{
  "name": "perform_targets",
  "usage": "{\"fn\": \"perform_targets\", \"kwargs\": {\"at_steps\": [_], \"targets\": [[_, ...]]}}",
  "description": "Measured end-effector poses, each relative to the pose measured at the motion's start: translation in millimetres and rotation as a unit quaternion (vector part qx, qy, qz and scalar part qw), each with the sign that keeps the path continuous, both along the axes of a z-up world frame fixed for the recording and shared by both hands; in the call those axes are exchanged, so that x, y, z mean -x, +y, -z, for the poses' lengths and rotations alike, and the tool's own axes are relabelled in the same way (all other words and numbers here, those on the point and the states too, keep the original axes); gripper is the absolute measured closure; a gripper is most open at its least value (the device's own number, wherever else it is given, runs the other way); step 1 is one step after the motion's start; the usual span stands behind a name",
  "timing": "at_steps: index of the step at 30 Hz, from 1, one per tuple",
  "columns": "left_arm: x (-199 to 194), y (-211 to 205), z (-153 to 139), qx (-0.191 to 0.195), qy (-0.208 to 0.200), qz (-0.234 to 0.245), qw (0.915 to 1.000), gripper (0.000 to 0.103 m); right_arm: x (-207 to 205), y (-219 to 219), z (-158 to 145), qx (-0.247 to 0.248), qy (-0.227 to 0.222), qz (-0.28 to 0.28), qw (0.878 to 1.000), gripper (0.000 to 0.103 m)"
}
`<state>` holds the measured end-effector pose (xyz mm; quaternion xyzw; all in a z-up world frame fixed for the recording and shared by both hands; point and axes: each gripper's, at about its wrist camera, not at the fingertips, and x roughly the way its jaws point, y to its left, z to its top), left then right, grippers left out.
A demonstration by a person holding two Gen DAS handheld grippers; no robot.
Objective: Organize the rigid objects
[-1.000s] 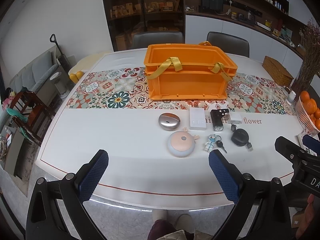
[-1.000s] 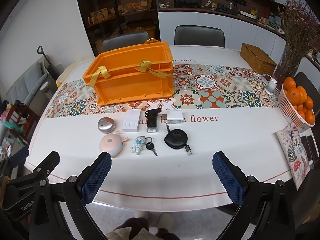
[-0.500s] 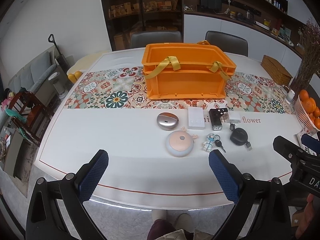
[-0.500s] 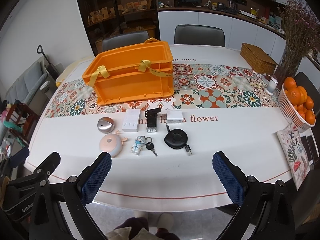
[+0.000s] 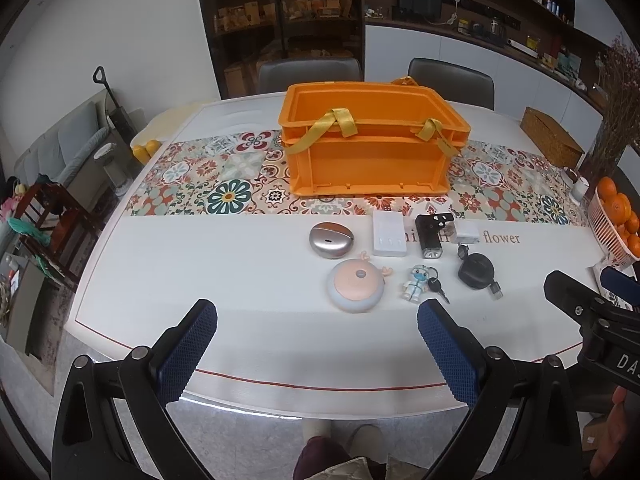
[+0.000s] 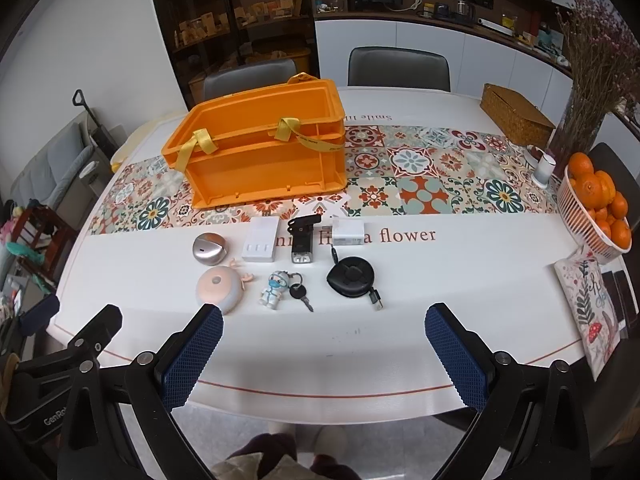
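An empty orange crate with yellow straps stands on the patterned runner. In front of it on the white table lie a silver round case, a white power strip, a black flashlight, a white charger, a pink round gadget, an astronaut keychain with key and a black cable reel. My left gripper and right gripper are open and empty, above the table's near edge.
A basket of oranges and a vase of dried flowers stand at the right edge. A wicker box sits at the back right. A patterned cushion lies at the near right. Chairs stand behind the table.
The left wrist view has shifted slightly, so the objects sit a little further left and higher. Both grippers stay open and empty. Nothing on the table has moved.
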<state>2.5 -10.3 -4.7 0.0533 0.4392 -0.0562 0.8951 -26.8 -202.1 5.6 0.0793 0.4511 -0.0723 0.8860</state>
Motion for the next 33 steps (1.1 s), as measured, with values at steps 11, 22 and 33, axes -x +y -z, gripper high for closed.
{"fn": "perform_targets", "kwargs": {"at_steps": [11,22,33], "targets": [[-15.2,-2.5,27.6,0.016,0.035,0.000,0.9993,0.001,-14.6,-7.4,24.2,-0.016,0.027,-0.004,1.000,0.001],[-53.2,-9.6,75.8,0.024,0.064,0.012,0.9976,0.001,-46.8,-23.2,71.2,-0.043,0.064,0.007,0.997,0.004],[-79.6,-22.3,116.9,0.019,0.040,0.022,0.9988,0.001,-73.9,-31.8,115.4,-0.037,0.062,0.024,0.997,0.010]]}}
